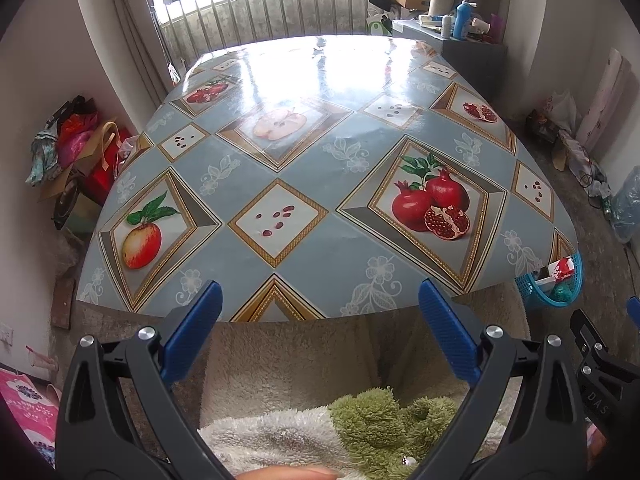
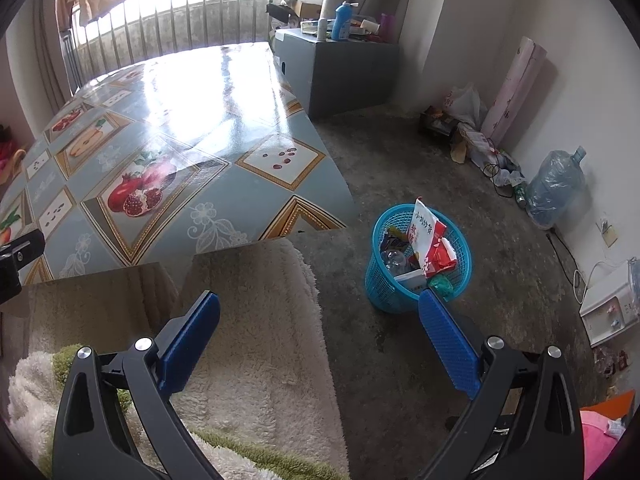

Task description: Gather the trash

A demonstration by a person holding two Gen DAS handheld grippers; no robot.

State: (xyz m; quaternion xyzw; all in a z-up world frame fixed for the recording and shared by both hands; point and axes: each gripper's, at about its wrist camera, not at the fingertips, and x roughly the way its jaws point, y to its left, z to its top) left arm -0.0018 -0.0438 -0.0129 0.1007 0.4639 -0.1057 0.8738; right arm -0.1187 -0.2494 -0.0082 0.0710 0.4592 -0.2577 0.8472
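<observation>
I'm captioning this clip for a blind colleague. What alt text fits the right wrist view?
A blue mesh wastebasket stands on the concrete floor beside the table, holding a red-and-white snack bag, a clear plastic bottle and other trash. The right gripper hovers nearby, jaws open and empty. The fruit-print tablecloth looks bare.

A blue mesh basket (image 2: 416, 258) stands upright on the floor just beside my surface's corner, stuffed with trash: a red-and-white snack bag (image 2: 430, 240) (sticking up tallest), a clear bottle (image 2: 394, 260), a green wad (image 2: 442, 285).
</observation>
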